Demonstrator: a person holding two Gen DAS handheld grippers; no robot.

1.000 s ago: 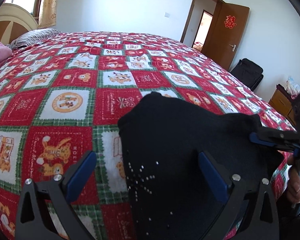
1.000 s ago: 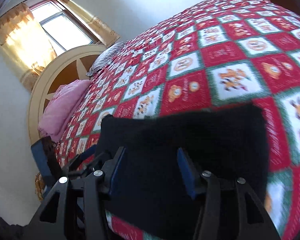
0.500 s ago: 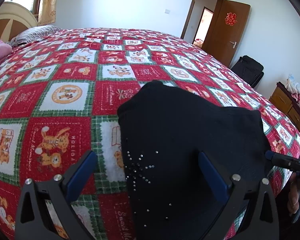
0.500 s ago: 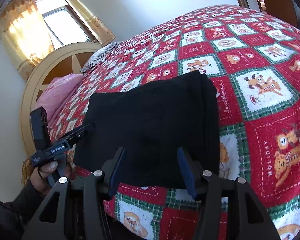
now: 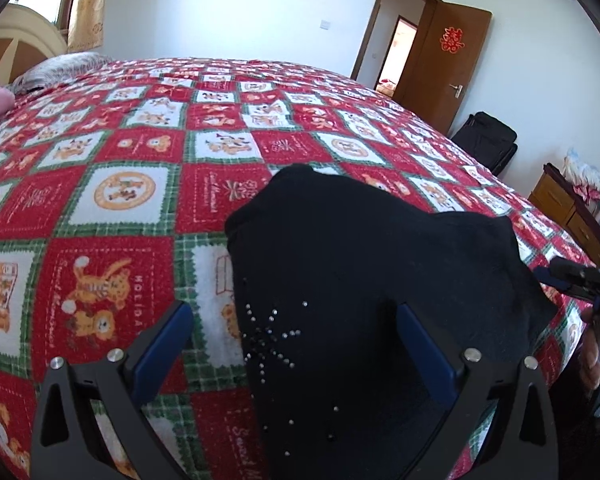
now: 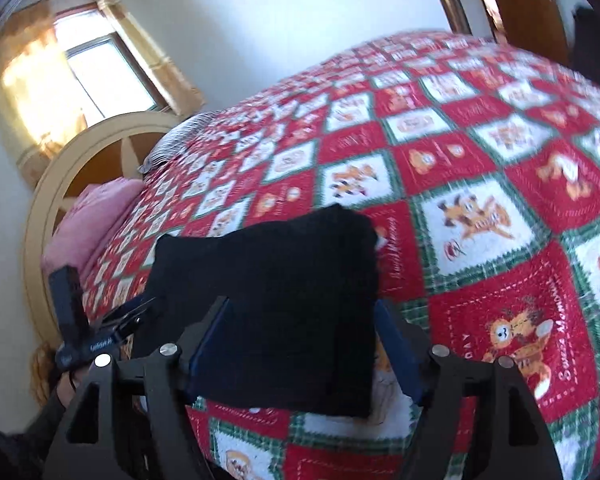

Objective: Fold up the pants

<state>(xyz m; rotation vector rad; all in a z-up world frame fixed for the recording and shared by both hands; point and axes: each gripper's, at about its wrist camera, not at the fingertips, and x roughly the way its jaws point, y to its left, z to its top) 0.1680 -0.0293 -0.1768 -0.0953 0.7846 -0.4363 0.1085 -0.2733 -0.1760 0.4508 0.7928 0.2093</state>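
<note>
Black pants (image 5: 360, 280) lie folded in a compact stack on the red patchwork bed (image 5: 140, 184), down at six o'clock by its near edge. The left hand-held gripper (image 5: 292, 340) hangs wide open and empty, fingers astride the fabric. The right hand-held gripper (image 6: 304, 344), at three o'clock of the stack, gapes open too, gripping nothing.

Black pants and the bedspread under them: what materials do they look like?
Black pants: soft matte knit or fleece, probably; no sheen, rounded folds, small shiny studs near one edge. Bedspread: printed plush or flannel, likely; slightly fuzzy matte surface with red, white and green patchwork print.
</note>
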